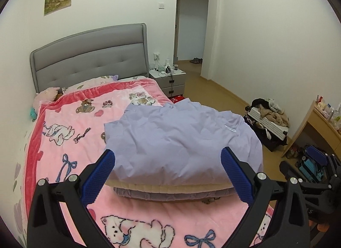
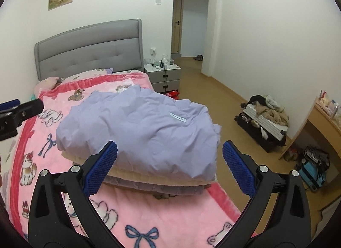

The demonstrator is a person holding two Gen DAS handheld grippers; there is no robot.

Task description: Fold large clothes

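Note:
A folded lavender garment (image 1: 179, 139) with a small white label lies on top of a stack of folded clothes, above a cream one (image 1: 170, 187) and a grey one (image 1: 166, 195), on the pink cartoon blanket (image 1: 70, 124). My left gripper (image 1: 168, 158) is open and empty, held just in front of the stack. My right gripper (image 2: 169, 152) is open and empty, in front of the same lavender garment (image 2: 138, 124). The left gripper also shows at the left edge of the right wrist view (image 2: 19, 109).
The bed has a grey headboard (image 1: 91, 58) and lies along the left wall. A nightstand (image 1: 168, 77) stands beside it. An open suitcase with clothes (image 1: 268, 120) lies on the wood floor at right, near a wooden desk (image 1: 319, 124). A doorway (image 1: 191, 24) opens behind.

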